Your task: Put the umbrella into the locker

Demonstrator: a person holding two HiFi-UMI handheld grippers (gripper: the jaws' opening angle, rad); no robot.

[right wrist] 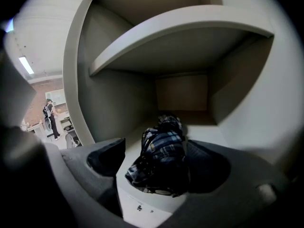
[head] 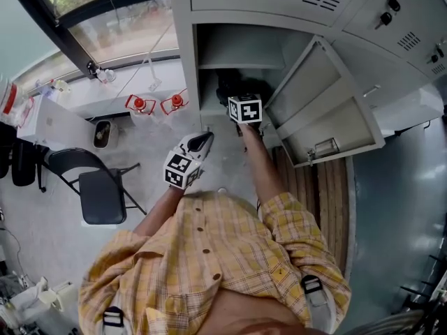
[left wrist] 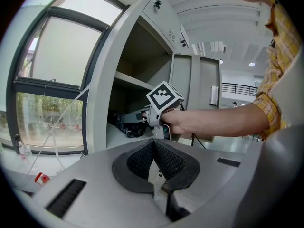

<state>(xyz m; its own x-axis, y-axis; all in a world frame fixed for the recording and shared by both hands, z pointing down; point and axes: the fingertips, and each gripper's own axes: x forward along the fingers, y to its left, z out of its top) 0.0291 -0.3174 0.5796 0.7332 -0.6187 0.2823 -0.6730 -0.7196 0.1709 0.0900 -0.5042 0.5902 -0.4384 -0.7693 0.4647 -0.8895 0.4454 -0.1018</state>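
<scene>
The folded dark plaid umbrella (right wrist: pixel 162 148) lies on the floor of the grey locker's (head: pixel 183 61) lower compartment, under a shelf (right wrist: pixel 180 30). My right gripper (right wrist: pixel 156 163) reaches into that compartment with its jaws wide apart on either side of the umbrella; the left pad (right wrist: pixel 107 156) stands clear of it. From the left gripper view the right gripper (left wrist: pixel 135 120) shows at the locker mouth beside the umbrella (left wrist: pixel 127 126). My left gripper (left wrist: pixel 153 145) hangs back outside the locker, its pads together with nothing between them. The head view has it (head: pixel 202 142) below and left of the right gripper's cube (head: pixel 245 109).
The locker door (head: pixel 321 110) stands swung open to the right. A black folding chair (head: pixel 98 187) is at the left, with two red things (head: pixel 140 103) by the window wall. A person (right wrist: pixel 49 113) stands far off in the room.
</scene>
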